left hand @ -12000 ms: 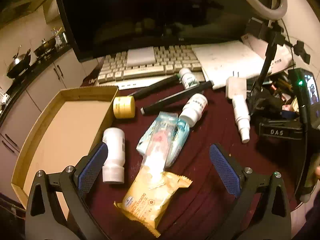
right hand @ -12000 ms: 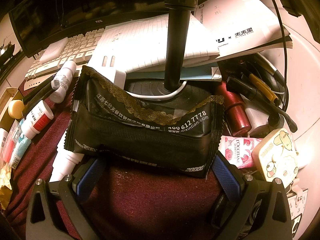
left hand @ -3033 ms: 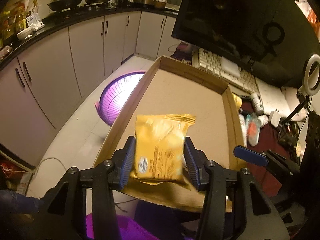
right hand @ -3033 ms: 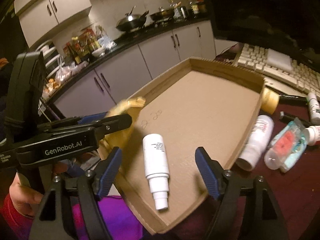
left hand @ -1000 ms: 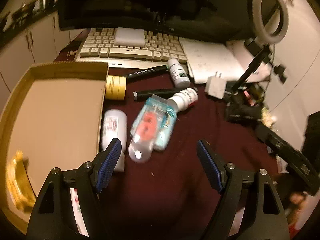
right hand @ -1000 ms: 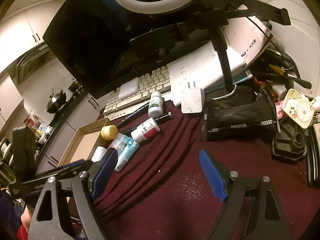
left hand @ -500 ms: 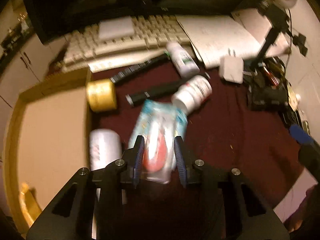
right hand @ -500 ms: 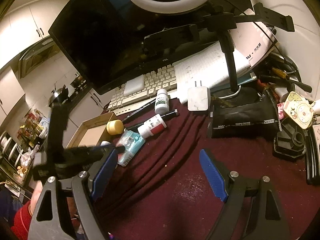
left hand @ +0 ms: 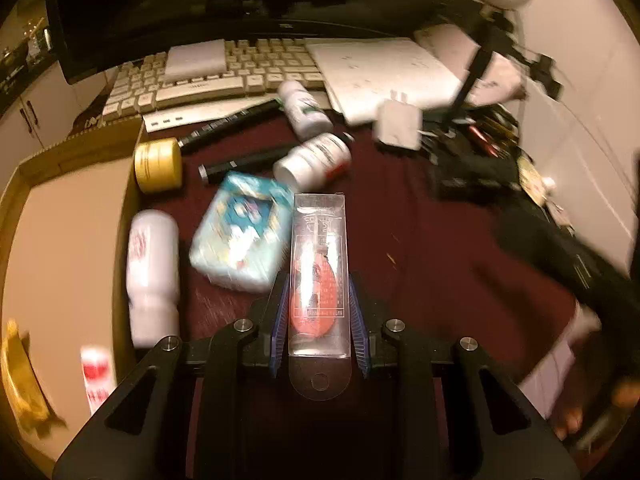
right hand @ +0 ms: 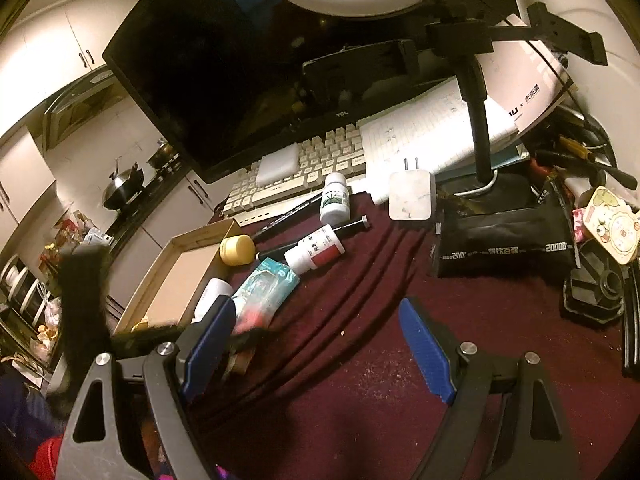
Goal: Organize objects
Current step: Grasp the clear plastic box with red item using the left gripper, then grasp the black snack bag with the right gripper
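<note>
In the left wrist view my left gripper (left hand: 318,292) holds a clear plastic pack with a red item inside (left hand: 318,240); its jaws are closing and the blue pads press on the pack's sides. A teal tissue pack (left hand: 240,232) and a white bottle (left hand: 152,272) lie just left of it on the dark red cloth. The cardboard tray (left hand: 68,240) at the left holds a yellow snack packet (left hand: 20,384) and a small white bottle (left hand: 94,372). My right gripper (right hand: 316,332) hangs open over bare cloth, to the right of the clear pack (right hand: 252,314).
A yellow jar (left hand: 157,165), two black pens (left hand: 240,162) and two white pill bottles (left hand: 312,156) lie behind the tissue pack. A keyboard (right hand: 300,176), monitor, notepad, white charger (right hand: 412,196), ring-light stand (right hand: 480,120) and black pouch (right hand: 504,244) crowd the back and right.
My left gripper came down over the clear pack and its jaws closed from wide open onto it. The pack now sits right of the tissue pack. The right gripper has stayed put.
</note>
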`<control>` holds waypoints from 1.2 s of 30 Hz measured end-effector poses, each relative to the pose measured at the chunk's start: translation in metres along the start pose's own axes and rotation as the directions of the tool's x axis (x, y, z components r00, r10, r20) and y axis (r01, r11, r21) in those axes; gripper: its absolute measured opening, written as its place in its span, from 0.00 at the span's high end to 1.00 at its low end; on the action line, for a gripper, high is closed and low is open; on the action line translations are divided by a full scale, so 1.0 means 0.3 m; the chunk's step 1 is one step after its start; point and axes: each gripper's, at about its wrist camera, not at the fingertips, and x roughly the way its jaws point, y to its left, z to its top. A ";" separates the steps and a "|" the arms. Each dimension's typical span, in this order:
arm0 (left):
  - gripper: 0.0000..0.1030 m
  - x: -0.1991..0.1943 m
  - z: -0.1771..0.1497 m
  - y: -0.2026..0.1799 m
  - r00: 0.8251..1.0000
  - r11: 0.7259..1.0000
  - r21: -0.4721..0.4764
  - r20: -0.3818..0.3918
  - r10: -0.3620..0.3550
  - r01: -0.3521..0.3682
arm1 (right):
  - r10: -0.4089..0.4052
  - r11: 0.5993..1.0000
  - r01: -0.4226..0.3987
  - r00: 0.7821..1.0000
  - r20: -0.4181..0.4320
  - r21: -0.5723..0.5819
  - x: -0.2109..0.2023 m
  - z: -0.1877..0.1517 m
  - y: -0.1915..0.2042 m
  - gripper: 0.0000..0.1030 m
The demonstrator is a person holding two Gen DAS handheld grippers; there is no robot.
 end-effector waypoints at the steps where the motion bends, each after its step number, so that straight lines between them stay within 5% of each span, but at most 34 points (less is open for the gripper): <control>1: 0.73 -0.014 -0.023 -0.009 1.000 1.000 0.006 -0.001 -0.014 0.014 | -0.001 1.000 0.001 1.000 0.001 -0.001 0.005 0.003 0.001 0.18; 19: 0.73 -0.039 -0.158 0.014 0.997 0.997 -0.021 -0.025 -0.070 0.070 | -0.010 0.998 0.008 0.999 -0.030 -0.056 0.072 0.033 0.080 0.18; 27: 0.73 -0.029 -0.158 0.003 0.995 0.995 -0.019 -0.022 -0.099 0.098 | -0.211 0.977 0.211 0.977 0.027 0.027 -0.008 0.073 -0.144 0.18; 36: 0.73 -0.018 -0.154 0.010 0.993 0.993 -0.032 -0.028 -0.112 0.111 | -0.360 0.931 0.360 0.933 0.022 -0.055 0.035 0.219 -0.310 0.18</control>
